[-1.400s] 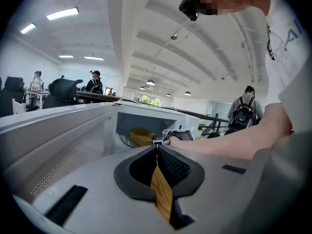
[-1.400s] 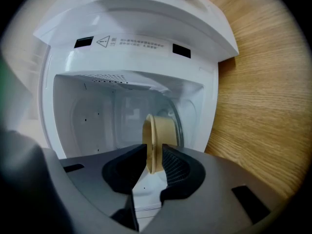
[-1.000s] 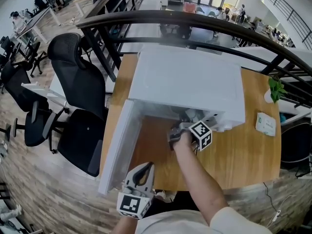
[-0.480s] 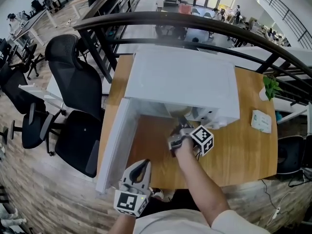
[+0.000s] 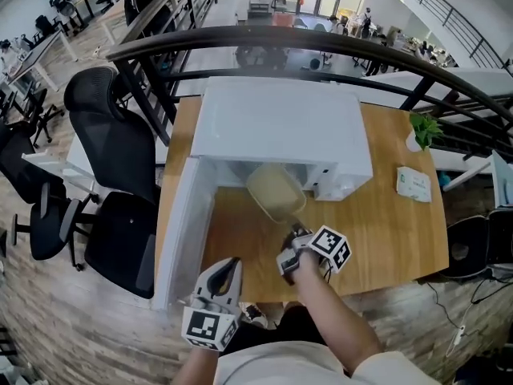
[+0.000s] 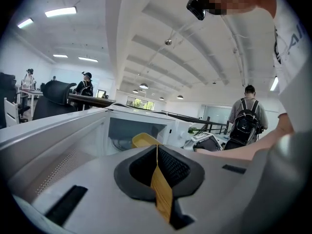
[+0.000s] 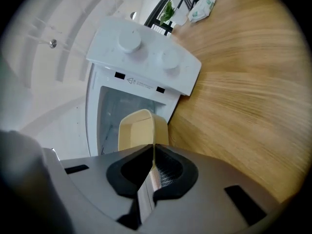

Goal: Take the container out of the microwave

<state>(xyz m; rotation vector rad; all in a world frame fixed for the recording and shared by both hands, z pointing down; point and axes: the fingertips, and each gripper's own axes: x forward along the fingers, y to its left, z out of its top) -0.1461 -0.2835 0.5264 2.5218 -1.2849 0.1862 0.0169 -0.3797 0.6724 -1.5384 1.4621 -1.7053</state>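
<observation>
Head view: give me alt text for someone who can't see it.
Seen from above, the right gripper is shut on the rim of a beige container, holding it just in front of the open white microwave on a wooden table. The left gripper hangs shut and empty near the microwave's open door.

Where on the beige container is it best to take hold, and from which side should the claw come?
Grip the near rim of the container, coming from the open front of the microwave. It is an open tub with a thin wall, so a claw can likely pinch that edge, and only the front gives access. The right claw is shut on that rim this way.
</observation>
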